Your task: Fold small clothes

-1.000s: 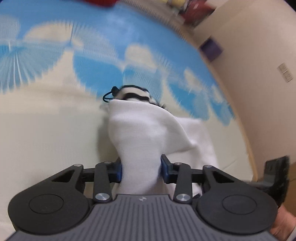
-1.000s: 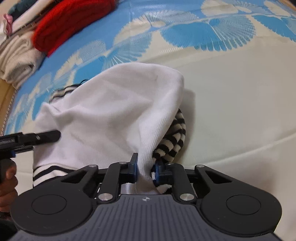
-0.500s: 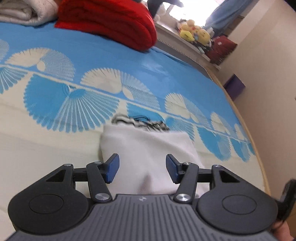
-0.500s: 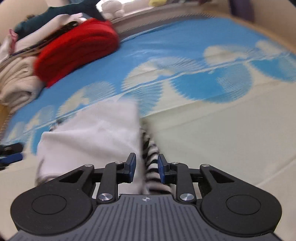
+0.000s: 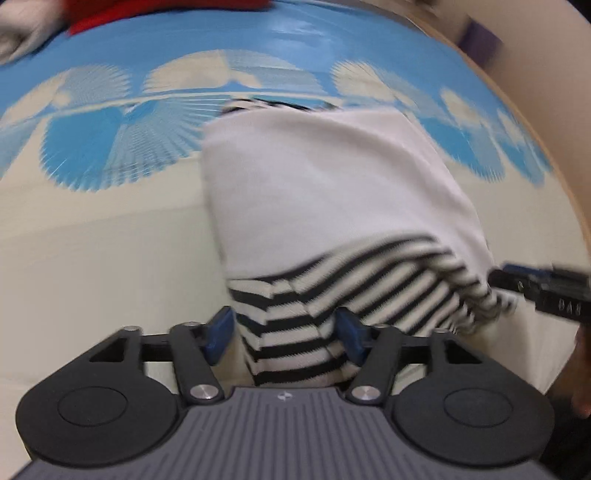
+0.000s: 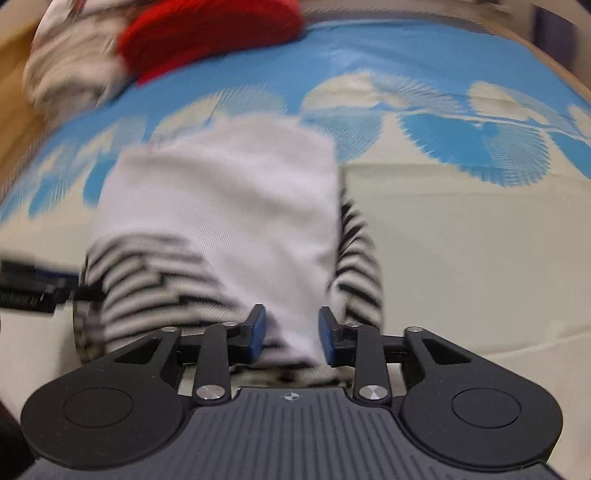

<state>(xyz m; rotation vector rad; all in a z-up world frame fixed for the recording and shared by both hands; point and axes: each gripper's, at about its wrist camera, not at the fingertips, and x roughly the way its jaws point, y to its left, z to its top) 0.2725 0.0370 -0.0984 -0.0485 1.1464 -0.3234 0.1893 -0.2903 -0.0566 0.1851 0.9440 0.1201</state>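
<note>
A small garment, white with black-and-white striped parts (image 5: pixel 332 192), lies folded on the bed; it also shows in the right wrist view (image 6: pixel 229 206). My left gripper (image 5: pixel 282 334) is open, its blue pads either side of the striped near edge. My right gripper (image 6: pixel 291 334) is open, its pads either side of the white near edge. The right gripper's tip shows in the left wrist view (image 5: pixel 546 288) by the garment's right corner. The left gripper's tip shows in the right wrist view (image 6: pixel 33 288) by the left corner.
The bed cover (image 5: pixel 92 240) is cream with blue fan patterns. A red folded cloth (image 6: pixel 207 33) and pale folded cloths (image 6: pixel 70 70) lie at the far side. The bed's wooden edge (image 5: pixel 554 155) runs on the right; a wall stands beyond.
Both grippers let go of the garment and opened. The garment dropped flat, folded over itself. Both grippers now sit low at its near edge, with striped fabric showing in front.
</note>
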